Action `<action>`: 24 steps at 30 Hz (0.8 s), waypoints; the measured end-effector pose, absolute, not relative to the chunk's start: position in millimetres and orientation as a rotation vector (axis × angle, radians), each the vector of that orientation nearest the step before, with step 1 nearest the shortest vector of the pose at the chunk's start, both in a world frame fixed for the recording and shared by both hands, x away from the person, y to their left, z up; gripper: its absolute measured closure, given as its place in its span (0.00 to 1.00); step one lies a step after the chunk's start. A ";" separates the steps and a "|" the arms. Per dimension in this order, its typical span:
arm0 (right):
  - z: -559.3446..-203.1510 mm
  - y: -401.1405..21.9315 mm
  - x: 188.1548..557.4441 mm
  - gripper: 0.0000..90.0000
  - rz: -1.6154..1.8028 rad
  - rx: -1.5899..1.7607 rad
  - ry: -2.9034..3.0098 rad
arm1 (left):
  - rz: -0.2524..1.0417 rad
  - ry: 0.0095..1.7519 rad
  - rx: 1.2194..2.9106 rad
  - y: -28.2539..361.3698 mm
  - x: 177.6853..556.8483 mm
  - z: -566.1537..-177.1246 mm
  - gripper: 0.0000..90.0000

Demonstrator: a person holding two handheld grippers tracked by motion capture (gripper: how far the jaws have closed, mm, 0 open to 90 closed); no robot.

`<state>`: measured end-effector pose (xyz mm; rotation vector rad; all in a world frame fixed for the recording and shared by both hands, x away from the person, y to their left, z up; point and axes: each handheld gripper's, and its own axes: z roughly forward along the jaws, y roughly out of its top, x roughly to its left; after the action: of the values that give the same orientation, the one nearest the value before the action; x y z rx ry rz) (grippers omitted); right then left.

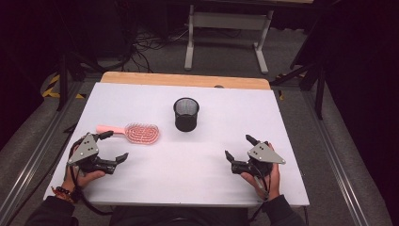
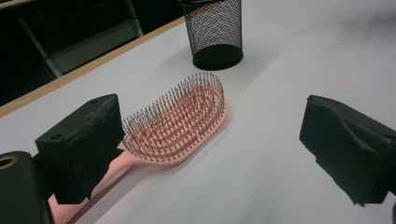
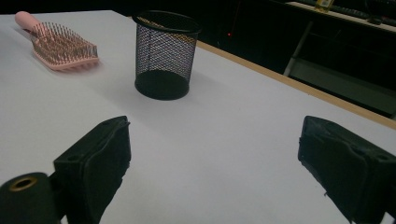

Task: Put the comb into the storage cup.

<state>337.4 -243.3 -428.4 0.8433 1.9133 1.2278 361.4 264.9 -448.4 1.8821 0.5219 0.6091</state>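
Note:
A pink hairbrush [image 1: 136, 132] lies bristles up on the white table [image 1: 188, 155], left of centre, handle pointing left. A black mesh cup [image 1: 186, 113] stands upright behind it near the middle. My left gripper [image 1: 115, 146] rests near the front left, open and empty, its far jaw beside the brush handle. In the left gripper view the hairbrush [image 2: 182, 122] lies between and beyond the jaws, with the mesh cup [image 2: 215, 31] farther off. My right gripper [image 1: 240, 148] sits at the front right, open and empty; its own view has the mesh cup [image 3: 163, 53] and hairbrush [image 3: 60, 47] ahead.
A bare wooden strip [image 1: 185, 79] runs along the table's far edge. Beyond it stand a white metal frame [image 1: 227, 33] and floor cables. Dark stands flank the table on both sides.

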 end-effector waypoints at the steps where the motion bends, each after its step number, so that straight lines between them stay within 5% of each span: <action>1: -430.2 -244.3 338.0 0.11 1.210 0.850 1.918 | 0.609 0.517 1.885 264.7 361.7 -448.2 0.07; 14: -434.0 -245.6 341.3 0.11 1.190 0.870 1.966 | 0.631 0.509 2.047 266.2 369.6 -444.4 0.11; 24: -443.0 -246.7 344.4 0.13 1.177 0.903 2.021 | 0.577 0.483 2.301 281.4 426.8 -417.0 0.14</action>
<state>344.4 -246.7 -443.0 0.9033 2.0210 1.1768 426.8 281.4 -417.0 2.3007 0.4832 0.5769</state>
